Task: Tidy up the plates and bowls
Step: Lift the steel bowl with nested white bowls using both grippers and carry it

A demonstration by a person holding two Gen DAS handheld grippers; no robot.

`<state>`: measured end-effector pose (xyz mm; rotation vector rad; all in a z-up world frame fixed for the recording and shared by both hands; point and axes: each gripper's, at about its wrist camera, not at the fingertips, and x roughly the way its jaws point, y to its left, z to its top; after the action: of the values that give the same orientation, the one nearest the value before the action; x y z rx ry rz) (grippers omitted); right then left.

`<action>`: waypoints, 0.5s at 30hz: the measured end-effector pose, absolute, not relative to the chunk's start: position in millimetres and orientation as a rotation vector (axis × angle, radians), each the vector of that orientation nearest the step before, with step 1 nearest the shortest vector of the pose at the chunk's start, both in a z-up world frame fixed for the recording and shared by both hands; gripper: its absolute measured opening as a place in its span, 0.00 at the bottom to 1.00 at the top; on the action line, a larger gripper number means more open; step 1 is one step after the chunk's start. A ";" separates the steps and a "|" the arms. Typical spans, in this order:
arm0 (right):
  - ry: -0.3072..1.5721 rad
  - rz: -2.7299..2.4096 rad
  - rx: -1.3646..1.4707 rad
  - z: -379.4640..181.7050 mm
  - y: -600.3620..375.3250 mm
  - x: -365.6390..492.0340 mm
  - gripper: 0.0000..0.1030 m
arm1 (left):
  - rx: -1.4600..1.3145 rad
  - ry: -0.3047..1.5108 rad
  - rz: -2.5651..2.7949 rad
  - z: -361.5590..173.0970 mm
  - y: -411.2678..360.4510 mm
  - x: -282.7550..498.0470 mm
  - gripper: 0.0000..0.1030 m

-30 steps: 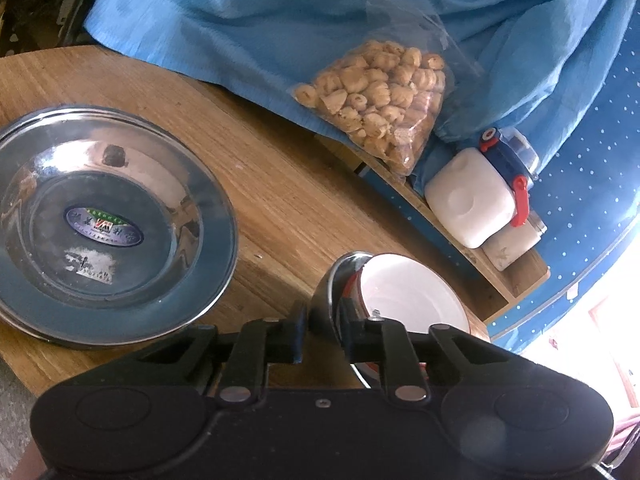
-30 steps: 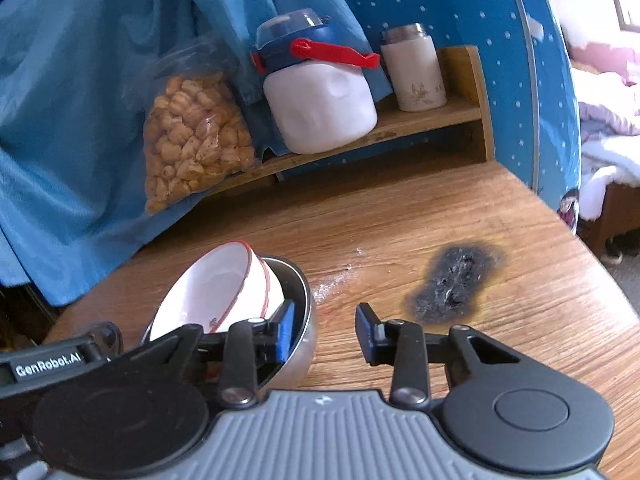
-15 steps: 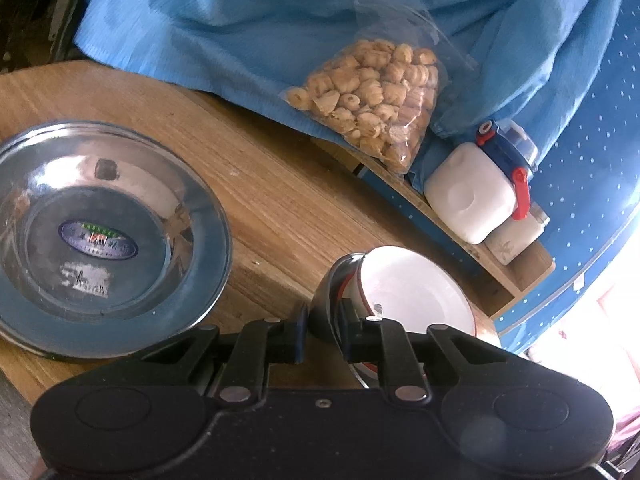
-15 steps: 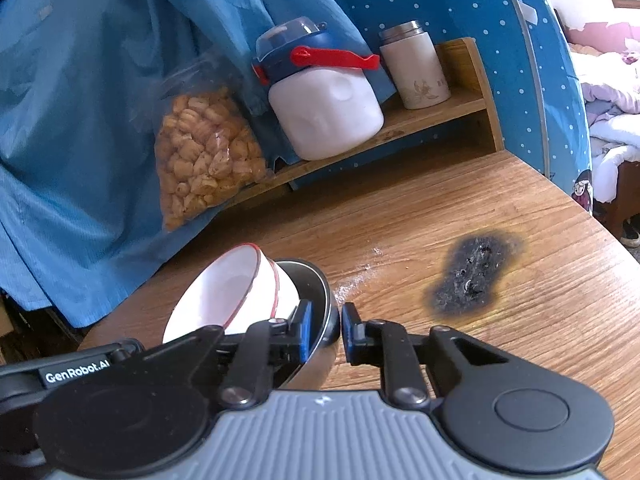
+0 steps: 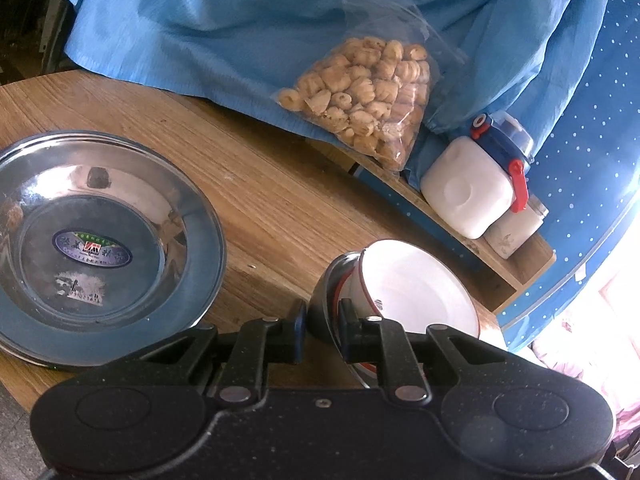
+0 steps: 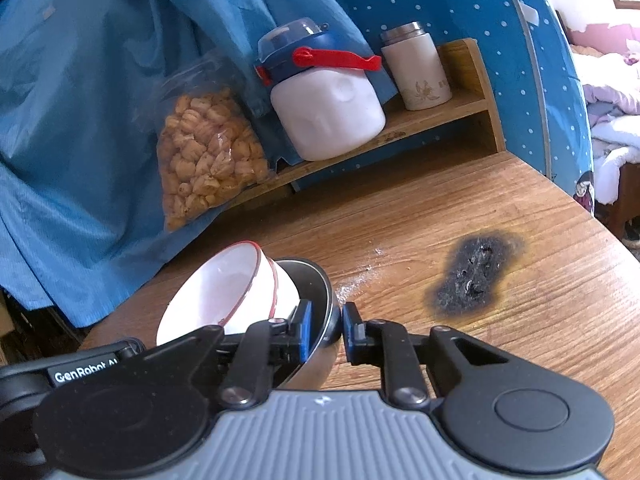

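Both claws, left claw [image 5: 322,326] and right claw [image 6: 327,330], pinch opposite rims of the round steel bowl [image 6: 320,300] nesting red-rimmed white bowls [image 6: 224,292]; the right has just closed. Next, probably a level lift toward the wide steel plate [image 5: 192,184].

Both fisheye views sit low behind their own black gripper fingers, angled down across the round wooden table [image 5: 280,200]. They face each other's side, very near the tilted steel bowl holding white red-rimmed bowls [image 5: 416,284] [image 6: 224,288], seemingly from opposite rims.
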<state>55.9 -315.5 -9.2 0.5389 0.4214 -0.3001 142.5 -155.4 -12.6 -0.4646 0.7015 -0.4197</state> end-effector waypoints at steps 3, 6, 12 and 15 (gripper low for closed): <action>0.415 -0.302 0.563 -9.9 -317.2 54.5 0.18 | -0.461 0.695 -0.417 -12.7 -155.5 141.3 0.16; 0.411 -0.298 0.583 -11.3 -319.7 53.0 0.17 | -0.463 0.685 -0.422 -11.7 -155.2 139.5 0.16; 0.421 -0.289 0.592 -12.4 -319.3 51.3 0.16 | -0.435 0.655 -0.412 -5.5 -157.4 133.0 0.15; 0.421 -0.289 0.587 -12.3 -317.5 50.3 0.16 | -0.436 0.655 -0.410 -4.9 -156.8 132.3 0.15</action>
<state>50.3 -317.5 -12.3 0.5872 0.4211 -0.2890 132.2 -156.8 -4.9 -0.4360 0.6552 -0.4098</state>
